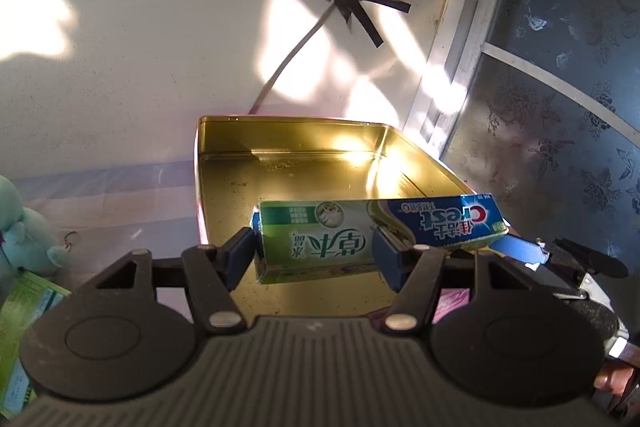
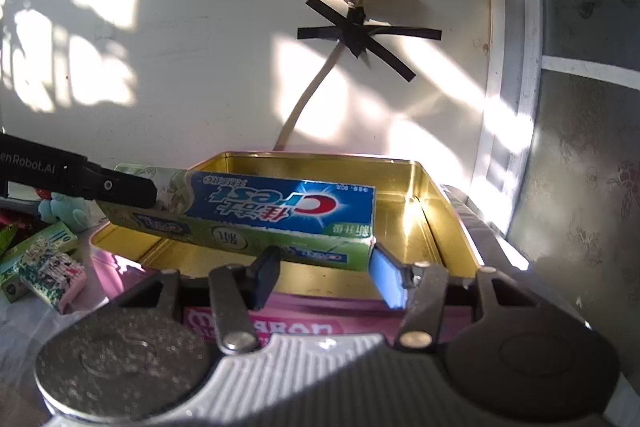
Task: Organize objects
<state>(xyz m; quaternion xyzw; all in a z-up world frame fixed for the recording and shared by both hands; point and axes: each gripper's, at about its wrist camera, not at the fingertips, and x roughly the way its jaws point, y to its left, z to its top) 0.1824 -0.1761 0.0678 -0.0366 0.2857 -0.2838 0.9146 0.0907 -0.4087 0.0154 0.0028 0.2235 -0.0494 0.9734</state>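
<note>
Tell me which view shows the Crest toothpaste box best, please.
The right wrist view: the Crest toothpaste box shows nearly its whole length above the gold tin. The left wrist view shows the same box, partly hidden behind the left hand-held gripper.

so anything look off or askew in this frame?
Yes: the Crest toothpaste box hangs tilted above the gold tin, not lying flat in it. The left gripper clamps one end and the right gripper the other. The box's right end flap looks slightly torn.
</note>
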